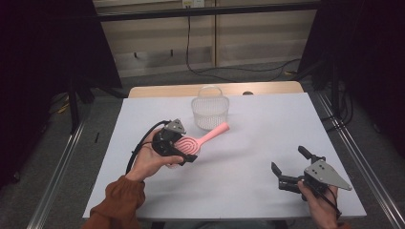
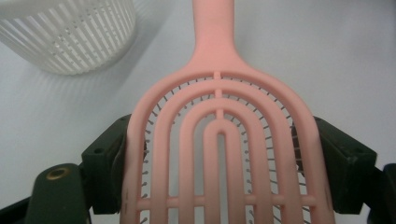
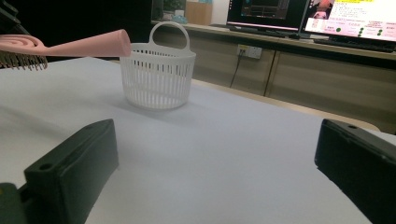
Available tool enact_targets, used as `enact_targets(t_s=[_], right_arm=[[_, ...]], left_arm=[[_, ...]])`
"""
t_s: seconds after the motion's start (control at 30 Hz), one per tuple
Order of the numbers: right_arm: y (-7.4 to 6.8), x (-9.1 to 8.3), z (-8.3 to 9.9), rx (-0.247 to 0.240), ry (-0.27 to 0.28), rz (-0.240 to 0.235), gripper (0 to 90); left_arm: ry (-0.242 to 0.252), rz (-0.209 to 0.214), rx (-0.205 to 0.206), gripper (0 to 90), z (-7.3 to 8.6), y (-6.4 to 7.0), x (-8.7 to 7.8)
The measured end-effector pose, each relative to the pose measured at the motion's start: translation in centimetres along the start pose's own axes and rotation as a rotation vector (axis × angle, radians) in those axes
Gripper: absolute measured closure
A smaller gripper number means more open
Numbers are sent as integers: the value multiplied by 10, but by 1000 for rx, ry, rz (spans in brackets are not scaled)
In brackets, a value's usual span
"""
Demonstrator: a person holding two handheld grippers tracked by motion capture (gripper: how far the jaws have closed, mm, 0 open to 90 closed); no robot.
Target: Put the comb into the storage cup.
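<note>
Nearest, lower right of the high view: right gripper (image 1: 286, 175), jaws spread wide, holding nothing, low over the white table (image 1: 248, 157). Left of centre: left gripper (image 1: 184, 155), jaws closed on the head of the pink hairbrush (image 1: 193, 143). Brush: arched open ribs, thin metal bristles, raised off the table; handle points up and right toward the white slatted basket (image 1: 210, 112), just beyond.

Pink vented hairbrush (image 1: 191, 144), bristles down, apparently lifted, handle tip beside white slatted basket (image 1: 209, 112).
</note>
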State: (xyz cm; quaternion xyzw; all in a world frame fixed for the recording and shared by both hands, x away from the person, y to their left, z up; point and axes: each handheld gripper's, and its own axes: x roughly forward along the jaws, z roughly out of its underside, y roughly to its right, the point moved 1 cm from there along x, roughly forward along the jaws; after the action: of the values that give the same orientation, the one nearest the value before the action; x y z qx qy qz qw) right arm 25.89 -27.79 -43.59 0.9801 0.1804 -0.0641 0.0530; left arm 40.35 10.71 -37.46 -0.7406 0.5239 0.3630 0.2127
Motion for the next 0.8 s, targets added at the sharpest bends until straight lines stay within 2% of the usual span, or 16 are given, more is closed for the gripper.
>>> enact_targets(t_s=[0.3, 0.4, 0.43, 0.6, 0.7, 0.8], right_arm=[[-8, 4, -8, 5, 13, -27, 0], [-14, 6, -11, -11, 16, -47, 0], [-16, 7, -13, -17, 18, -59, 0], [-28, 14, -20, -58, 25, -107, 0], [-34, 20, -24, -76, 23, -99, 0], [-39, 25, -27, -87, 22, -112, 0]], left_arm=[[-8, 23, 16, 194, -1, 7, -1], [-10, 25, 30, 195, -3, 10, -1], [-4, 29, 23, 195, -3, 11, -1], [-8, 36, 54, 195, -7, 16, -2], [0, 39, 53, 195, -8, 18, -2], [-3, 46, 61, 195, -8, 19, -2]])
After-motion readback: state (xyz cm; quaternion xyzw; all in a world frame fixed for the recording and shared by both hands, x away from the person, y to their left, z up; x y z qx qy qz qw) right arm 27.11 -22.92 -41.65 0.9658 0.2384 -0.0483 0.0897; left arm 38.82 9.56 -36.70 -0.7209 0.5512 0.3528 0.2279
